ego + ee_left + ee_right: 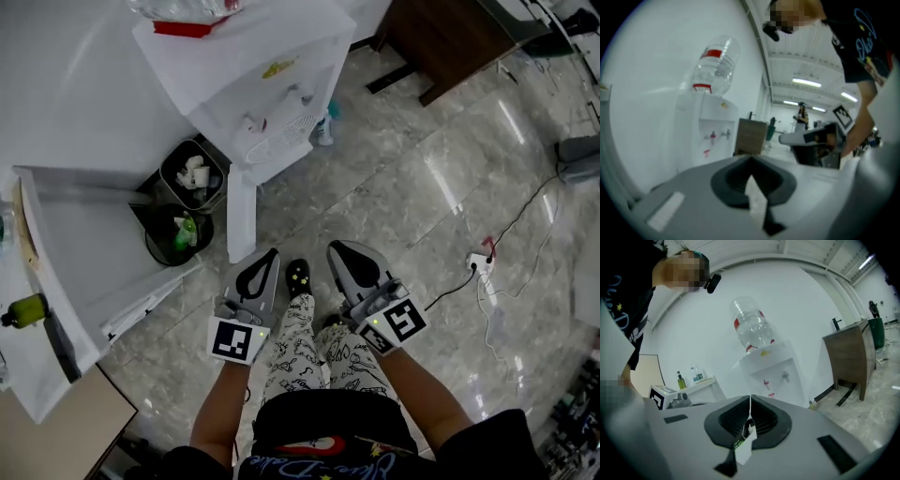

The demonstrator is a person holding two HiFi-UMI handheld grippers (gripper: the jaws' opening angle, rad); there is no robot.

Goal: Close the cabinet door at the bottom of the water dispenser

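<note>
Your left hand-held gripper [266, 258] has its jaws pressed together with nothing between them, as the left gripper view [750, 160] shows. Your right hand-held gripper [339, 249] is likewise closed and empty [750, 397]. Both are held low in front of your body, side by side. They point toward the tall white water dispenser [248, 80] with the clear inverted bottle, and neither touches anything.

The flat white cabinet door [241, 214] at the foot of the water dispenser stands swung out toward you, roughly square to the dispenser's front. Its free edge lies nearest the left hand-held gripper. Two round black waste bins [165, 178] sit beside the dispenser's base, on the far side of the door from the dispenser's front.

Step in hand: approach. Closing has not begun.

Next move, as judged: bring the closed left hand-held gripper to the bin-side face of the door, near its free edge. Then push in an arc toward the dispenser's front until the door seats. Keep clear of the bins.
</note>
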